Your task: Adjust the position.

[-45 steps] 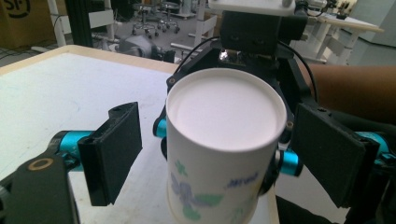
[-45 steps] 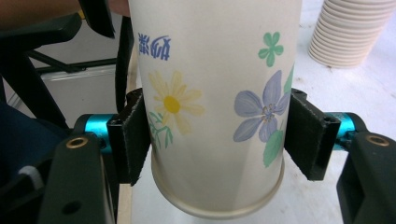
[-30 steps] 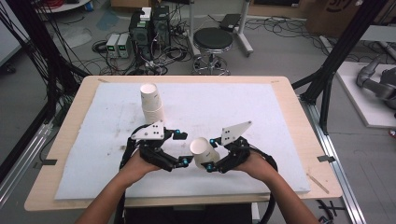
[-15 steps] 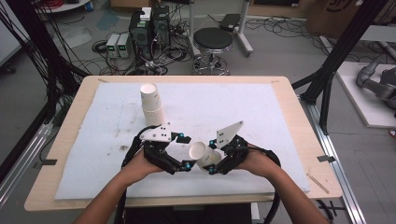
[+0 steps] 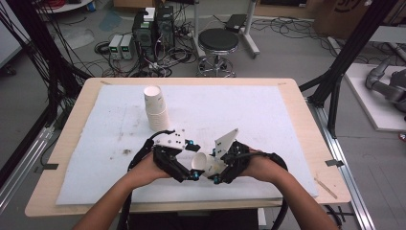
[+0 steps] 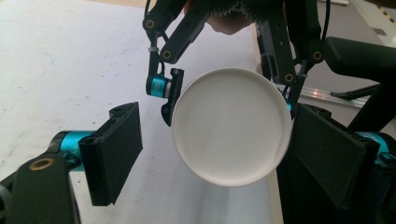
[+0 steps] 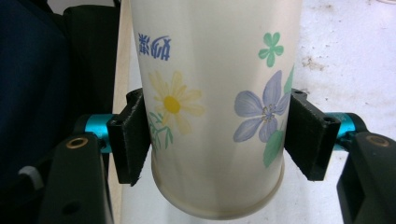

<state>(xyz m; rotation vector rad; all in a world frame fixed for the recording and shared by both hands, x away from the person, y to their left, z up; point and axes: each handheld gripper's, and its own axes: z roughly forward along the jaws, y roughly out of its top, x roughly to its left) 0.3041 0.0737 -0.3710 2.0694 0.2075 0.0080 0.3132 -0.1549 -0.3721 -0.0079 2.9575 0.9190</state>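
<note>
I see the paper cup (image 5: 202,164) near the front edge of the table (image 5: 297,120), over the white mat (image 5: 249,115), held off the surface btwn the two grippers. Its long axis lies roughly level, running L–R across the table; mouth faces my left gripper (image 5: 184,170), base end sits in my right gripper (image 5: 221,172).

Right gripper view: both pads (image 7: 130,140) press the cup's (image 7: 215,107) flowered wall from opposite sides near the base, so the right claw is clamped on the cup.

Left gripper view: I'm looking straight into the open white mouth of the cup (image 6: 231,126). Left claw stands wide, one pad (image 6: 114,151) well clear of the rim on one side, the other pad (image 6: 327,154) just beside the rim; can't tell if it touches.

A stack of paper cups (image 5: 155,108) stands upright farther back on the mat, rim up.

Vs 1.0 s ago: cup has swung from mouth-up-ish tilt to lying more level, and sits lower and closer to the front edge. Both hands have drawn in toward me. The stack hasn't moved.
</note>
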